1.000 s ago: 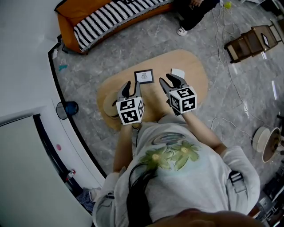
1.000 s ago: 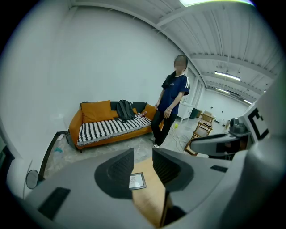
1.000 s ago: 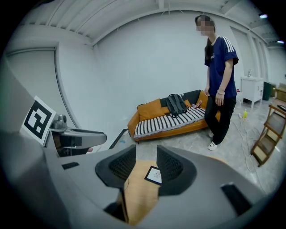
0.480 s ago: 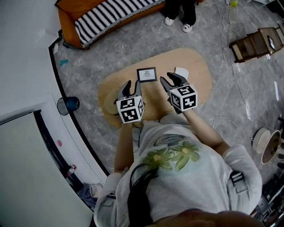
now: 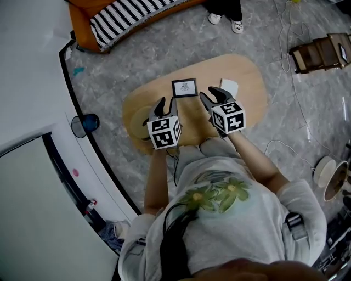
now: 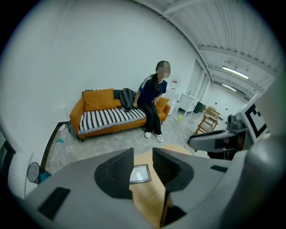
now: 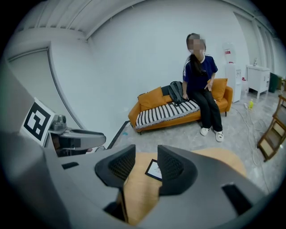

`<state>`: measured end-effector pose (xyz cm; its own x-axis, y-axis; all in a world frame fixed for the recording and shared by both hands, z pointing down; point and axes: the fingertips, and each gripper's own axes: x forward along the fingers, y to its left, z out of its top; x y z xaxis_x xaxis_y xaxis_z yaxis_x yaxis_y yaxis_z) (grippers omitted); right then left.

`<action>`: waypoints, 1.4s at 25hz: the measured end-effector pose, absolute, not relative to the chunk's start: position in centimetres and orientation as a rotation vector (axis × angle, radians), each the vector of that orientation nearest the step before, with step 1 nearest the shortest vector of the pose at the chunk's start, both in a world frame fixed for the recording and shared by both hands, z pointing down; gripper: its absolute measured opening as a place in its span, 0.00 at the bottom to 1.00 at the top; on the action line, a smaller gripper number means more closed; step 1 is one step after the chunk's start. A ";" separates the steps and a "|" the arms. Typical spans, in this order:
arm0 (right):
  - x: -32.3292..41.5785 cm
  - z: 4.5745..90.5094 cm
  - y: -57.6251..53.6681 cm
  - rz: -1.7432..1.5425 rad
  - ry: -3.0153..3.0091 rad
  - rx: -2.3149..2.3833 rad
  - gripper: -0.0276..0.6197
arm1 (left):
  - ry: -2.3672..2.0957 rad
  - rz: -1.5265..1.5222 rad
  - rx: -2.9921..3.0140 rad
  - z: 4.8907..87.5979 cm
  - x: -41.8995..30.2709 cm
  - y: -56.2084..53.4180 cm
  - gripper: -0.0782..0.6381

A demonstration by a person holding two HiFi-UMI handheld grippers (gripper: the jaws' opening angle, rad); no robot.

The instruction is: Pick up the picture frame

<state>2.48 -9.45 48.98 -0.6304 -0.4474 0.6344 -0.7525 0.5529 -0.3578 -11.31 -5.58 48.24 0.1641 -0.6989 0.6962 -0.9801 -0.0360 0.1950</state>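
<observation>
The small dark picture frame (image 5: 184,88) lies flat on the oval wooden table (image 5: 249,74), toward its far side. My left gripper (image 5: 160,104) hovers just short of the frame and to its left, jaws open and empty. To the frame's right, my right gripper (image 5: 211,94) has its jaws opening with nothing between them. In the left gripper view the frame (image 6: 140,173) shows through the gap of the left gripper (image 6: 143,153). The right gripper view shows the frame (image 7: 154,169) beyond the right gripper (image 7: 146,151).
A white folded thing (image 5: 229,86) lies on the table right of the frame. An orange sofa (image 5: 126,16) with a striped cushion stands beyond, and a person (image 6: 152,105) sits on it. A blue bin (image 5: 82,125), a wooden chair (image 5: 323,52) and floor cables surround the table.
Both grippers have sunk toward the table and edged closer to the frame. The frame has not moved. The seated person's feet have shifted.
</observation>
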 end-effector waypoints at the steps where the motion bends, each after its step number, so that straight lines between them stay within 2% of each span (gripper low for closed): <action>1: 2.5 49.4 -9.5 0.861 -2.309 0.966 0.26 | -1.592 0.558 1.796 48.6 -11.2 -5.6 0.28; 35: 0.8 63.3 -11.5 0.981 -2.160 0.898 0.28 | -1.490 0.645 1.672 63.2 -12.4 -8.1 0.28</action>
<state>0.79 -11.48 63.34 -0.5940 -0.3290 0.7341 -0.7693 0.4991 -0.3988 -12.43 -8.14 63.17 0.1803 -0.5737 0.7990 -0.9752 0.0015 0.2212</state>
